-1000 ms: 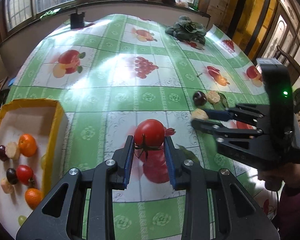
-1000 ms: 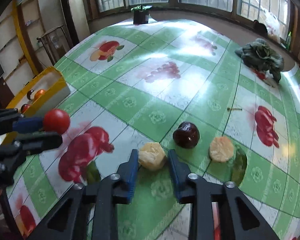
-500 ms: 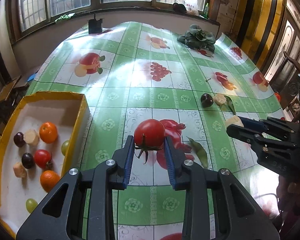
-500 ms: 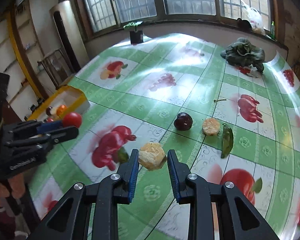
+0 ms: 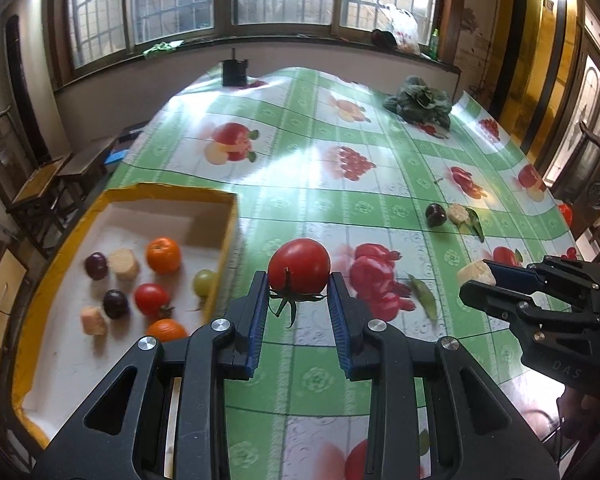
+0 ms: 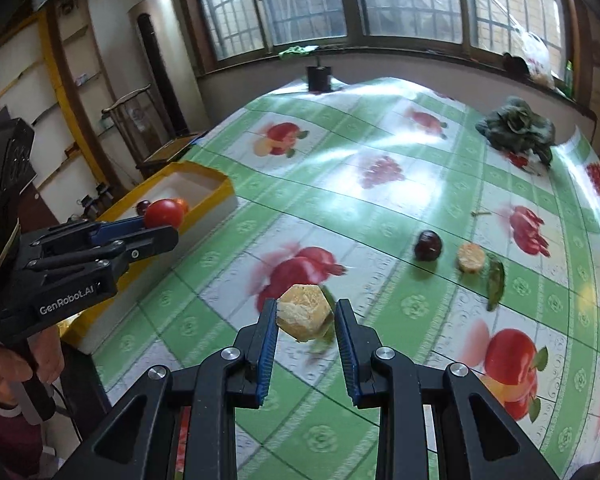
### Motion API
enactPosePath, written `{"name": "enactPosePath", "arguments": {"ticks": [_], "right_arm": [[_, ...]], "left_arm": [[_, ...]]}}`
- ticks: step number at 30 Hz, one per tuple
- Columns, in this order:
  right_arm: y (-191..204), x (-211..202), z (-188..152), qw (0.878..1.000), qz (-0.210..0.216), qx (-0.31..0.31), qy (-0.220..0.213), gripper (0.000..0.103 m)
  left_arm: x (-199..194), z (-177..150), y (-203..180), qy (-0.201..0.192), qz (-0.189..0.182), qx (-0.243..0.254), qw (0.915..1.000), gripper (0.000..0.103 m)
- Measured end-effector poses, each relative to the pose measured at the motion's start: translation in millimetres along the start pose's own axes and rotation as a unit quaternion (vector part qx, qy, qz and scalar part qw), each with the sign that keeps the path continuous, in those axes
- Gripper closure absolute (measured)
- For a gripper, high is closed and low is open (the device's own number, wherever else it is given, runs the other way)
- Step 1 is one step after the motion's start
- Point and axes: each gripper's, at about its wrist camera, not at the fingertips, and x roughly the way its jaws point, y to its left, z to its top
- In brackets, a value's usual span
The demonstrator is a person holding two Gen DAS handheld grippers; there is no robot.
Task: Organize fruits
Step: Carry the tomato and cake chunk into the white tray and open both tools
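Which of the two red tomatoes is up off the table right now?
The bigger tomato, gripped in the left claw with its green stem hanging down. The smaller tomato lies in the yellow tray among the other fruit.

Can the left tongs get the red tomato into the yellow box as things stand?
Probably yes. The left tongs already grip the round red tomato, and the open-topped yellow-rimmed box sits just to their left with nothing between; bare floor shows among the fruit inside.

Both grippers, the left gripper (image 5: 299, 300) and the right gripper (image 6: 306, 326), are showing black angular frames, blue ribbed pads (image 5: 258, 320), silver screws; white "GenRobot.AI" lettering is appearing lower left.
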Motion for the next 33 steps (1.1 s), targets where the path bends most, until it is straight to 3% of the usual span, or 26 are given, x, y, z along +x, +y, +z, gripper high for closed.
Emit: {"name": "enactPosePath", "arguments": {"ticks": [20, 33], "right_arm": [[96.3, 25.7, 36.3, 0.995, 0.057, -0.086, 0.005, 0.075], [164.3, 68.6, 51.3, 0.984, 0.107, -0.142, 0.033, 0.075]], "left_arm": [[-31.5, -18.0, 79.4, -0.018, 0.064, -0.054, 0.9963, 0.074], [-34.8, -42.7, 152.2, -0.003, 0.109, -0.116, 0.9872, 0.074]]}}
